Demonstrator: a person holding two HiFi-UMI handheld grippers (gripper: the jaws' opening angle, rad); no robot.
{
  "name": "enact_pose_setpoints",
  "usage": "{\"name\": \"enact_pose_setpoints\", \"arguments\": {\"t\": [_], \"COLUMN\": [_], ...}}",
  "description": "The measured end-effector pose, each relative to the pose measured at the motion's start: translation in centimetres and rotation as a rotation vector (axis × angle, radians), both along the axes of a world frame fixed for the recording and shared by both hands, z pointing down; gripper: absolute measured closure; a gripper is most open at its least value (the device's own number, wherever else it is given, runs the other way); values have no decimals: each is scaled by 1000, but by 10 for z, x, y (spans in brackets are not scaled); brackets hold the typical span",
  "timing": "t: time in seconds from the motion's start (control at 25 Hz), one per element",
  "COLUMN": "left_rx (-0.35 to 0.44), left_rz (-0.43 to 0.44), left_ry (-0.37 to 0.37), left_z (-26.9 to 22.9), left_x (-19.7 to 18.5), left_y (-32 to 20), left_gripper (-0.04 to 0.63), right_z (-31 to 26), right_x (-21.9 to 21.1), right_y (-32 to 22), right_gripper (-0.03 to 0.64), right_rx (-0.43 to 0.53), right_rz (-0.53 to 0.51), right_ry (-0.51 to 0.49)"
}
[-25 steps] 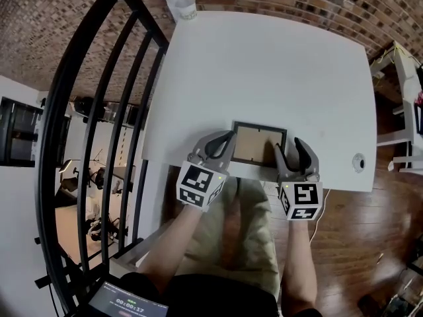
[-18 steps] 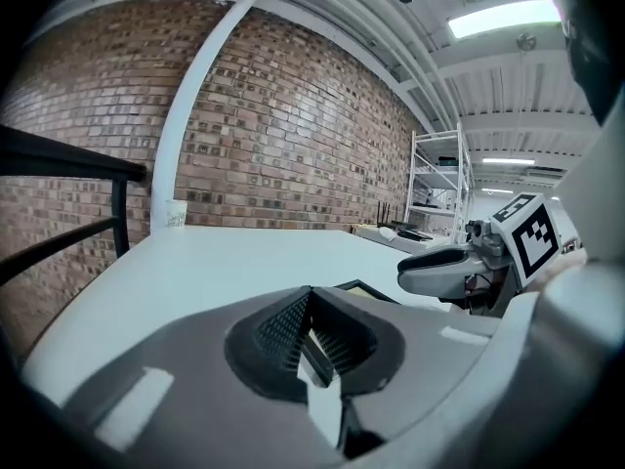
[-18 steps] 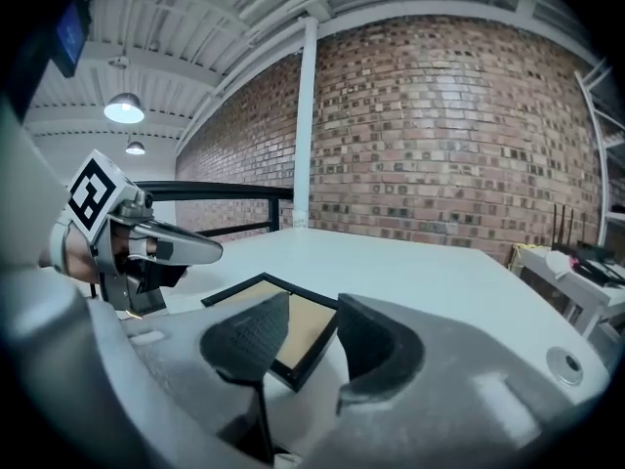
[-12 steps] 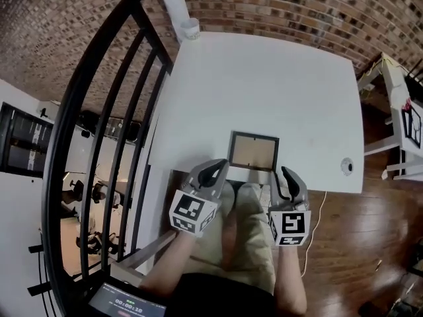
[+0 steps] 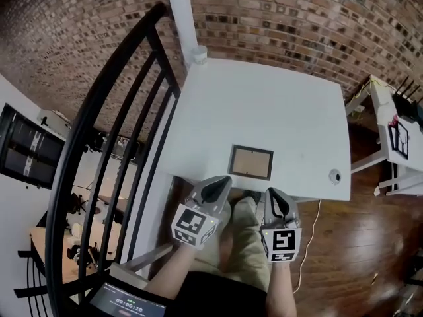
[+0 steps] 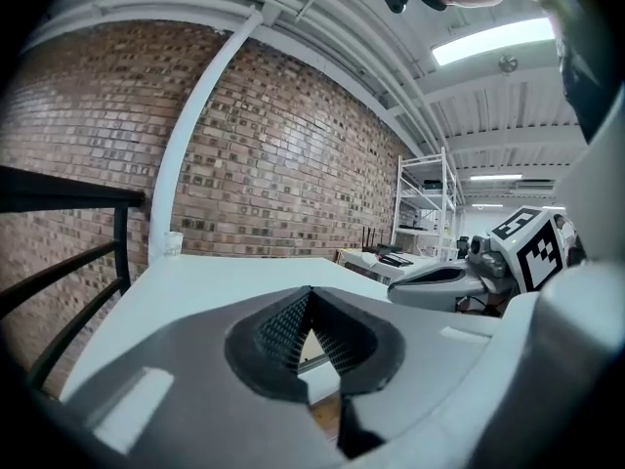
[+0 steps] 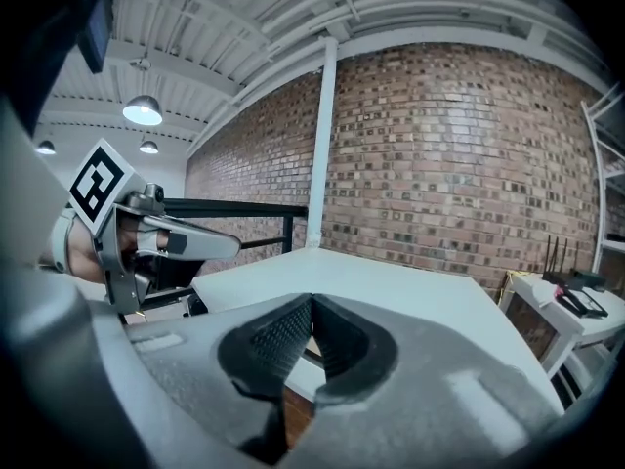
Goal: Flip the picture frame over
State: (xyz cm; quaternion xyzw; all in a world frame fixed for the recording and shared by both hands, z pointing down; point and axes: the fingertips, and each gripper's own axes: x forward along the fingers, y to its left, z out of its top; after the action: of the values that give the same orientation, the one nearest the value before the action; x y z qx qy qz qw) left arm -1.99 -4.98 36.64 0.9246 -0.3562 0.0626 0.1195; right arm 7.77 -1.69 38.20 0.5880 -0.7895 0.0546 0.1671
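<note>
A small picture frame (image 5: 251, 162) with a dark rim and a brown face lies flat near the front edge of the white table (image 5: 264, 111). Both grippers hang off the table's near side, above the person's lap. My left gripper (image 5: 219, 185) is shut with nothing in it, its tips meeting in the left gripper view (image 6: 311, 294). My right gripper (image 5: 272, 195) is shut and empty too, tips together in the right gripper view (image 7: 312, 304). Neither touches the frame, a sliver of which shows through the jaws in both gripper views.
A white cup (image 5: 199, 54) stands at the table's far left corner by a white post (image 5: 182, 12). A black railing (image 5: 125, 111) runs along the left. A brick wall lies behind; a white shelf unit (image 5: 396, 137) stands at the right. A round grommet (image 5: 335, 176) sits at the table's right front.
Both grippers have drawn back from beside the frame and off the table's edge. The right gripper, open a second ago, has shut. The frame lies where it was.
</note>
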Motion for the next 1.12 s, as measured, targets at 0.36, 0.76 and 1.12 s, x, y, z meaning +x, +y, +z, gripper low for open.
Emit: {"name": "enact_pose_setpoints", "arguments": {"t": [0.36,0.76,1.12], "left_rx": [79,140,192], "left_rz": [18,20,52], "left_ry": [34,69,73], "left_z": [-44,-81,-108], "left_x": [-12,-18,-18], "left_y": [30,61,86], "left_gripper": [586,586,584], "right_z": [-39,-88,-126], "right_x": [-15,-35,-50], "right_y": [32,55,74], "right_gripper": [624,624,624], "right_rx": [39,75,187], "right_rz": [-14,-37,-72], "right_ry": [-33,-19,-85]}}
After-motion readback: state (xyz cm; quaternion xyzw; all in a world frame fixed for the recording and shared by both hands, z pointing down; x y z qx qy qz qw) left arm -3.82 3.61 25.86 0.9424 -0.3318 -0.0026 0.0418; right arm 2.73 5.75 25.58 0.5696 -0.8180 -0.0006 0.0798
